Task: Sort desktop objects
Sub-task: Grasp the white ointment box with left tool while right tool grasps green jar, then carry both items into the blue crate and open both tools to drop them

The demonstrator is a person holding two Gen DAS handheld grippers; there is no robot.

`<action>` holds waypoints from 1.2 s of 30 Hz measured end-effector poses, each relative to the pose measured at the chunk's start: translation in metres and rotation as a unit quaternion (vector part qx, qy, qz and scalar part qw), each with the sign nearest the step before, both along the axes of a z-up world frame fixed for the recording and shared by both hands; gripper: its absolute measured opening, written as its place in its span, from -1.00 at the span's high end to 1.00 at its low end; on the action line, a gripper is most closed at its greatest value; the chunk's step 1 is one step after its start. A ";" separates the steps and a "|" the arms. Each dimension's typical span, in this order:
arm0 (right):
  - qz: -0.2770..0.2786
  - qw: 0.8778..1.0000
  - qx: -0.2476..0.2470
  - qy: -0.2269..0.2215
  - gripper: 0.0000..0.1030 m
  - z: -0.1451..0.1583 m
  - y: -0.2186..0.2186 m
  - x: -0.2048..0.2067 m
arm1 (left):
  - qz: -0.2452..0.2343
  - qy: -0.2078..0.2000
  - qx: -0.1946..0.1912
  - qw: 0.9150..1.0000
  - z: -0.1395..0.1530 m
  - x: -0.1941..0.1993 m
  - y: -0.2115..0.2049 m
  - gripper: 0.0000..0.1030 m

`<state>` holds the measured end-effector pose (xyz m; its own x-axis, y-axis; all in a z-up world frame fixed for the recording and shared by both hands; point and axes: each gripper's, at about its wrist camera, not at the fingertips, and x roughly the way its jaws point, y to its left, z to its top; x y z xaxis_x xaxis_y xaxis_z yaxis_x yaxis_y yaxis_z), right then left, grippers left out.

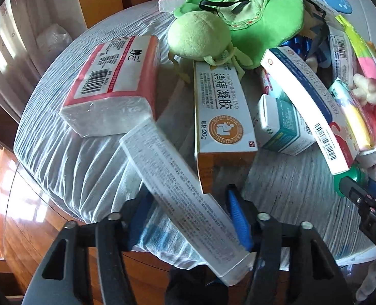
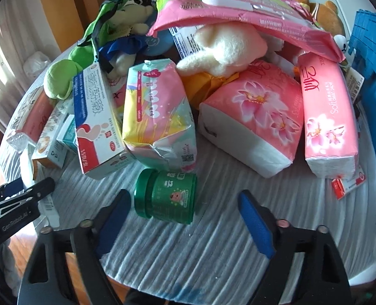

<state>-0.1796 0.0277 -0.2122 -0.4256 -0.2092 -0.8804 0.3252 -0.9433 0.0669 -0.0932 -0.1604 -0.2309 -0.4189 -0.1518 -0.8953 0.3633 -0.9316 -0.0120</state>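
Note:
My left gripper point(image 1: 188, 195) is shut on a long white printed box point(image 1: 185, 198), which lies slantwise between its blue pads point(image 1: 238, 218) over the near edge of the table. A green jar point(image 2: 165, 195) lies on its side on the striped cloth. My right gripper point(image 2: 184, 198) is open around it: the left fingertip is close to the lid, and a clear gap separates the jar from the right pad point(image 2: 256, 226). In the left wrist view the green jar point(image 1: 350, 178) shows at the right, next to the right gripper's fingers point(image 1: 360, 198). The right wrist view catches the left gripper point(image 2: 20, 198) at its left edge.
A round table under a grey striped cloth point(image 2: 213, 254) holds a crowded pile: pink tissue packs point(image 2: 254, 119), a red-and-white tissue pack point(image 1: 111, 86), an orange-and-white ointment box point(image 1: 221, 114), other medicine boxes point(image 2: 96, 122), a green plush point(image 1: 228, 20) and a cream plush point(image 2: 226, 48). Wooden floor point(image 1: 17, 203) lies below.

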 end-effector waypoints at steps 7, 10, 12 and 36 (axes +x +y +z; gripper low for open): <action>0.004 1.000 -0.015 -0.002 0.13 0.006 0.021 0.012 | -0.023 0.041 -0.028 0.999 0.040 0.026 0.021 0.37; 0.010 1.000 -0.026 0.010 0.13 0.021 0.030 0.019 | -0.028 0.070 -0.040 0.996 0.059 0.019 -0.001 0.37; 0.018 0.999 -0.031 0.027 0.13 0.035 0.027 0.021 | -0.033 0.092 -0.051 0.994 0.073 0.020 -0.001 0.37; -0.131 0.952 -0.013 0.276 0.13 0.280 0.118 -0.016 | -0.276 0.289 -0.042 0.916 0.267 -0.099 0.137 0.37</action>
